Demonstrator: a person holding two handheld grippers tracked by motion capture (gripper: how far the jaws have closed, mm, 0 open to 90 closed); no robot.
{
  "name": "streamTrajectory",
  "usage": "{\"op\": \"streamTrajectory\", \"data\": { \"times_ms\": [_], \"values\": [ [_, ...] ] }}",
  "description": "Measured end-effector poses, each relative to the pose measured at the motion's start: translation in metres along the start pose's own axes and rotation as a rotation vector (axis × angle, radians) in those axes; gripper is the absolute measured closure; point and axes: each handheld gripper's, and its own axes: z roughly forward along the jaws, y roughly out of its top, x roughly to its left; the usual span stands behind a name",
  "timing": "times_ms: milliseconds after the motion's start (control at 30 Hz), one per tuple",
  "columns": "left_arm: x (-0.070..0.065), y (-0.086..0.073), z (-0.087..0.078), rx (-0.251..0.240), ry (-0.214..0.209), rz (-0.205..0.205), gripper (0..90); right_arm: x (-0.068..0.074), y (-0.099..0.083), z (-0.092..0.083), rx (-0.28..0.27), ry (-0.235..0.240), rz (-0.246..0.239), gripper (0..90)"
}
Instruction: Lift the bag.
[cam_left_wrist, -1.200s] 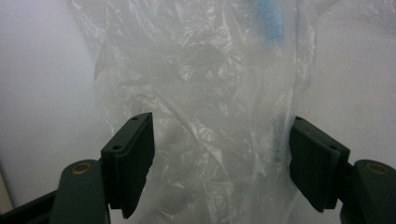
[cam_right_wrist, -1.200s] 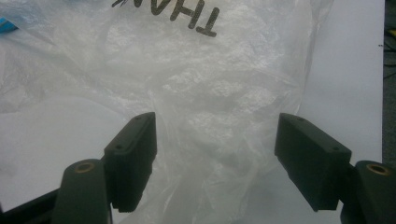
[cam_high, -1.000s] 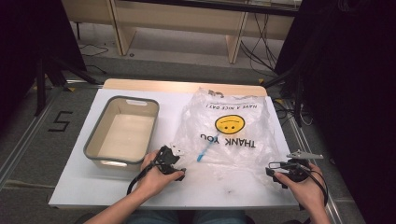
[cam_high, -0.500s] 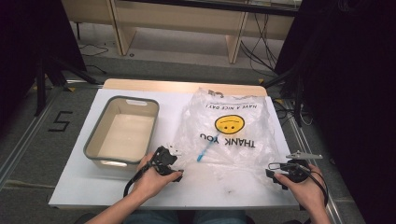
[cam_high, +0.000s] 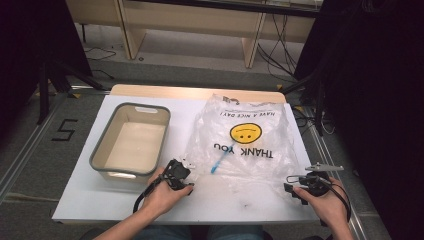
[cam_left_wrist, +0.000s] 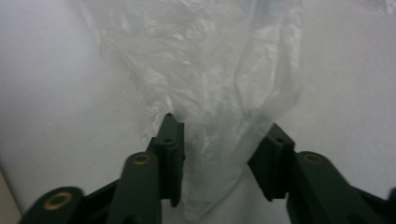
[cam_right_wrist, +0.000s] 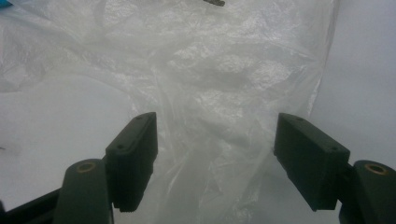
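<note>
On the white table (cam_high: 90, 200), the clear "THANK YOU" plastic bag (cam_high: 247, 145) lies right of the grey tub (cam_high: 131, 141), its near edge between the parted jaws of the left gripper (cam_left_wrist: 219, 154) and right gripper (cam_right_wrist: 215, 154), both open around the film.

a lab-like recording room is suggested: a white table (cam_high: 100, 200) is ringed by dark curtains (cam_high: 380, 100), floor cables (cam_high: 275, 50) and a taped floor number (cam_high: 64, 130).
</note>
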Motion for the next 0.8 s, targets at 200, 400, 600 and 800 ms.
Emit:
{"op": "streamTrajectory", "data": {
  "times_ms": [200, 400, 600, 800],
  "values": [
    [0.000, 0.001, 0.000, -0.004, -0.030, -0.004, 74.9, 0.002, 0.000, 0.000, 0.008, 0.006, 0.002, 31.4],
    [0.004, 0.000, 0.001, -0.030, -0.054, -0.017, 86.7, 0.002, -0.001, 0.000, 0.010, 0.009, -0.001, 31.5],
    [0.003, 0.001, -0.006, -0.091, -0.080, -0.018, 88.2, 0.003, -0.001, 0.001, 0.012, 0.023, -0.001, 31.2],
    [0.002, 0.002, -0.014, -0.142, -0.083, -0.012, 88.3, 0.006, -0.003, 0.003, 0.053, 0.035, -0.014, 27.7]
  ]
}}
